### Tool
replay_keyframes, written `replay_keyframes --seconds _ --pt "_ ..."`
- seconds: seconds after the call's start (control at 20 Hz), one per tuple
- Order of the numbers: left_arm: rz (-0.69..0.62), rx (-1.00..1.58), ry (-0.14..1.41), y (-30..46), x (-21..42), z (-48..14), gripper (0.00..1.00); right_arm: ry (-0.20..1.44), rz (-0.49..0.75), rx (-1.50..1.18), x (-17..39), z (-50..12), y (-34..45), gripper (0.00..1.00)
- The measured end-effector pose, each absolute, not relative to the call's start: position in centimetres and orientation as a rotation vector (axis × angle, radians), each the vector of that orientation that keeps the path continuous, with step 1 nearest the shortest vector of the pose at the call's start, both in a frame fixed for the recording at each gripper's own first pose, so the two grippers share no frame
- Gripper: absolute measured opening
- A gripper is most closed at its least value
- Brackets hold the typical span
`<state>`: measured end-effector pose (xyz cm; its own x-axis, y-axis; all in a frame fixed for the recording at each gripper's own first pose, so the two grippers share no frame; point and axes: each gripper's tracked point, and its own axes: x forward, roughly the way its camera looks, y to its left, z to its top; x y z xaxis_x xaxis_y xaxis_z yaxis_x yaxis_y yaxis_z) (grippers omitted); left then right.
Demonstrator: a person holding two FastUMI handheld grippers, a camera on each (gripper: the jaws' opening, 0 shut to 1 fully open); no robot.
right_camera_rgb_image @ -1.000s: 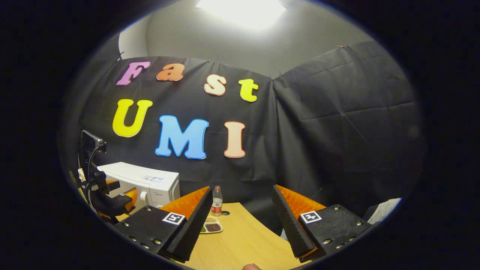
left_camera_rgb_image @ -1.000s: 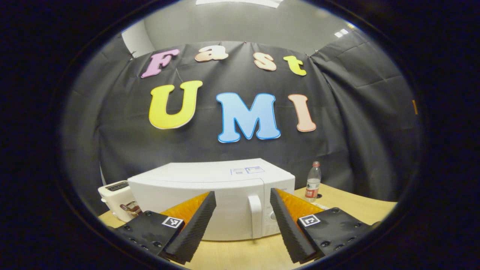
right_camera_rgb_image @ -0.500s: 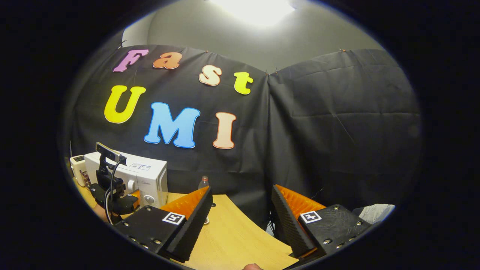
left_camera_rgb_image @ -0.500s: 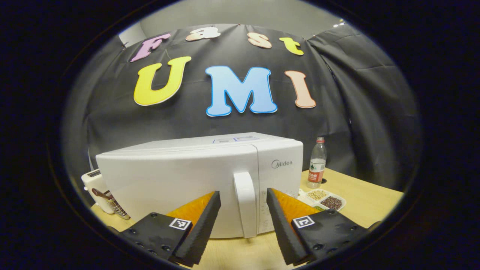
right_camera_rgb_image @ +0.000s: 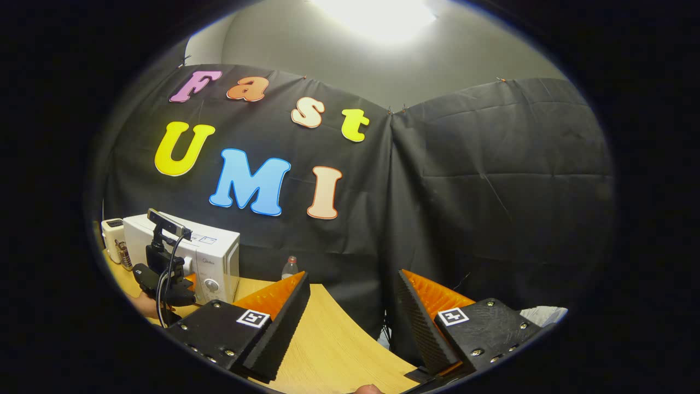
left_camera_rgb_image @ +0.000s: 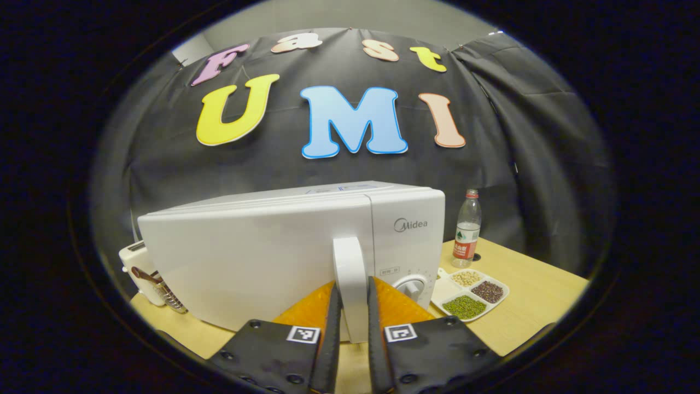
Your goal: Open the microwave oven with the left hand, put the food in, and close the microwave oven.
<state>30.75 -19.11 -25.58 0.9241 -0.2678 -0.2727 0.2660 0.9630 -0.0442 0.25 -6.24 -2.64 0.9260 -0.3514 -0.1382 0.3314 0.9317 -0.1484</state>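
Now, on the pale wooden table point(left_camera_rgb_image: 525, 312), one white microwave oven point(left_camera_rgb_image: 262, 251), one clear water bottle point(left_camera_rgb_image: 466, 230), one divided food tray point(left_camera_rgb_image: 471, 293) and one cream toaster point(left_camera_rgb_image: 143, 268). My left gripper point(left_camera_rgb_image: 353, 334) is clenched on the microwave's single upright white door handle point(left_camera_rgb_image: 350, 284), both black ribbed fingers point(left_camera_rgb_image: 331, 350) pressed against its sides at six o'clock in the left gripper view. The door sits flush with the body, closed, a round dial point(left_camera_rgb_image: 411, 285) at the handle's four o'clock. The tray, at three o'clock from the handle, carries three kinds of food: green, dark red and pale beans, plus one white compartment whose contents I cannot make out. It lies just beside the microwave's front corner, the bottle standing upright behind it at one o'clock.

My right gripper point(right_camera_rgb_image: 350, 323) hangs released, fingers spread wide, over bare tabletop point(right_camera_rgb_image: 339, 350) near the curved edge. At nine o'clock in the right gripper view stand the microwave point(right_camera_rgb_image: 210, 257) and my left gripper point(right_camera_rgb_image: 164, 273), with open table between them and me.
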Motion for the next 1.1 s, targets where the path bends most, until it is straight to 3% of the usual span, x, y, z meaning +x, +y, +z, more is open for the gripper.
replay_keyframes --seconds 0.15,0.25,0.35,0.6,0.8,0.9,1.1 --pt "-0.267 -0.029 0.311 -19.1 30.4 -25.7 0.17 0.169 -0.347 -0.127 -1.0 -2.8 -7.3 0.96" --pt "-0.24 -0.057 0.366 -18.4 27.7 -26.3 0.14 0.165 -0.342 -0.109 -1.6 -2.8 -8.0 0.96" --pt "-0.232 -0.025 0.301 -17.3 25.5 -24.8 0.16 0.166 -0.318 -0.074 -1.7 -3.3 -8.1 0.96" --pt "-0.225 -0.016 0.337 -14.9 21.6 -24.6 0.16 0.137 -0.187 -0.008 -0.9 -3.6 -6.4 0.96" --pt "-0.155 -0.027 0.364 -12.0 18.0 -24.3 0.16 0.105 -0.063 0.015 -1.4 -3.3 -5.0 0.96" --pt "-0.115 -0.022 0.367 -10.3 16.1 -24.1 0.11 0.096 0.006 0.035 -1.8 -3.2 -4.0 0.96" --pt "-0.046 -0.015 0.372 -6.5 13.0 -24.1 0.13 0.109 0.135 0.035 -2.5 -4.2 -1.7 0.96"
